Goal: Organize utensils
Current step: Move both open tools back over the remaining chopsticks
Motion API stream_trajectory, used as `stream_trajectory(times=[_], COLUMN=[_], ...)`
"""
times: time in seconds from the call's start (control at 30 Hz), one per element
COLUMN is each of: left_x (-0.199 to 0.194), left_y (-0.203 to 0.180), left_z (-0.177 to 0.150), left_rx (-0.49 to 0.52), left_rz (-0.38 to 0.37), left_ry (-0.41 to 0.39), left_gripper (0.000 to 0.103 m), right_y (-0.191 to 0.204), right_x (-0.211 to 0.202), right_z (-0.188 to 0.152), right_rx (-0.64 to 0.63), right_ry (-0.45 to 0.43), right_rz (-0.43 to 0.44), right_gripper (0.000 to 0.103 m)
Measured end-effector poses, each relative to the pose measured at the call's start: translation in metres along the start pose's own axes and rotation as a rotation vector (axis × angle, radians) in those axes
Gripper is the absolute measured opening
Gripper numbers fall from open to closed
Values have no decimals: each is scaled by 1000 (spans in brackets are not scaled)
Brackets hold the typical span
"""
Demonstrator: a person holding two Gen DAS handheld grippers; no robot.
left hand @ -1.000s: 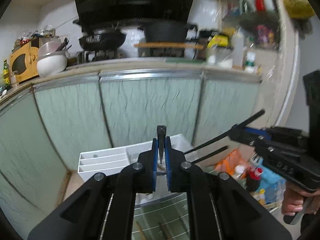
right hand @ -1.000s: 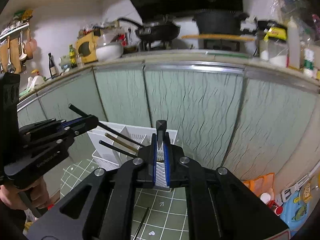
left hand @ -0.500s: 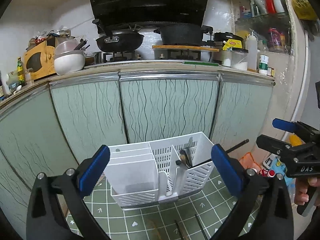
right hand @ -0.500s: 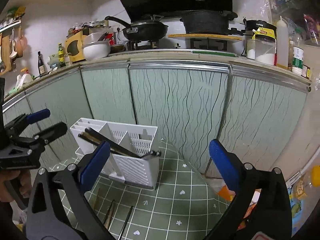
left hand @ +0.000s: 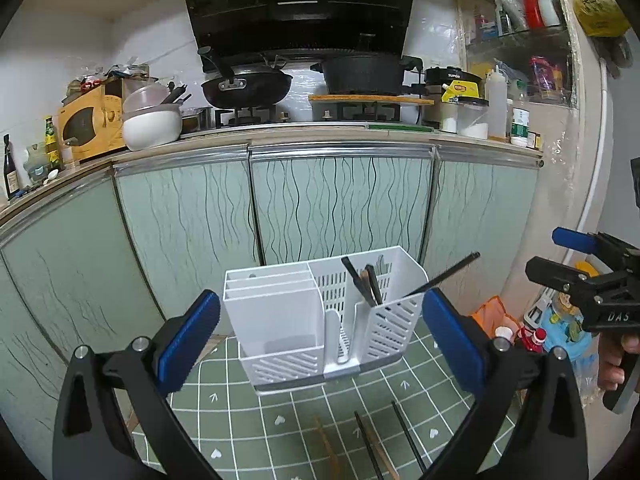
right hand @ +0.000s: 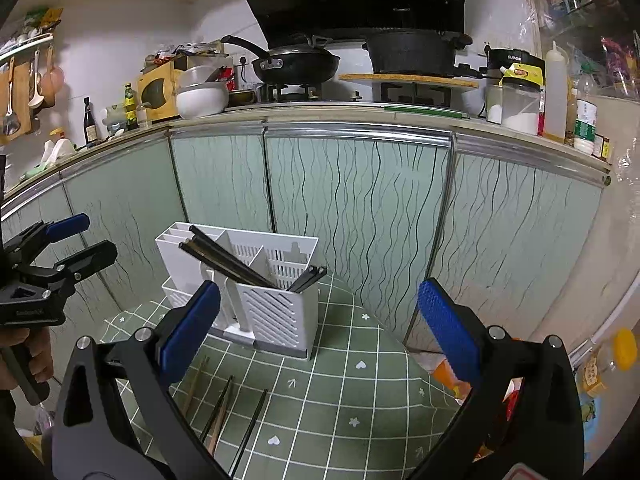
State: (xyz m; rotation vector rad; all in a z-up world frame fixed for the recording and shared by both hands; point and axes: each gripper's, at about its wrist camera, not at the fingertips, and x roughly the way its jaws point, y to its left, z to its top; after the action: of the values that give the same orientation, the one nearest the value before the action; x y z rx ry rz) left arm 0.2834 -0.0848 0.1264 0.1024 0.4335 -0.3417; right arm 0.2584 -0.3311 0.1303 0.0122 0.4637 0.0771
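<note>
A white slotted utensil holder (left hand: pixel 320 320) stands on a green checked mat (left hand: pixel 304 420); it also shows in the right wrist view (right hand: pixel 264 304). Several dark chopsticks (left hand: pixel 368 284) lean in its right compartment, one sticking out to the right (left hand: pixel 444 274); they show in the right wrist view too (right hand: pixel 228 260). More chopsticks (left hand: pixel 372 444) lie loose on the mat in front (right hand: pixel 224 412). My left gripper (left hand: pixel 320 340) is open and empty, just short of the holder. My right gripper (right hand: pixel 318 332) is open and empty, right of the holder.
Pale green cabinet doors (left hand: pixel 340 204) stand right behind the mat. The counter above carries a wok (left hand: pixel 246 88), a black pot (left hand: pixel 364 74) and a white bowl (left hand: pixel 152 126). Toys and bags (left hand: pixel 560 320) lie on the floor at right.
Both grippers have opened from shut and let go of the chopsticks, which now rest in the holder. Both have drawn back, so more of the mat shows.
</note>
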Motion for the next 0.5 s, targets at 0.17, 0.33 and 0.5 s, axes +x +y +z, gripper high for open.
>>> stream_trajectory(times=[0.17,0.33,0.5], left_x=[-20,-40,-59], left_y=[1,1,3], left_z=[-9,-19,-34], left_rx=[5,11,8], left_rz=[12,11,15], left_ry=[-3,-11,-20], left_gripper=[98,98,98], right_y=[0,2,7], right_x=[-14,-31,-47], right_z=[-11,-25,-43], right_rx=[-1,-4,-14], right_ry=[7,13,15], right_rz=[-2,-1,-4], right_gripper=[95,95,95])
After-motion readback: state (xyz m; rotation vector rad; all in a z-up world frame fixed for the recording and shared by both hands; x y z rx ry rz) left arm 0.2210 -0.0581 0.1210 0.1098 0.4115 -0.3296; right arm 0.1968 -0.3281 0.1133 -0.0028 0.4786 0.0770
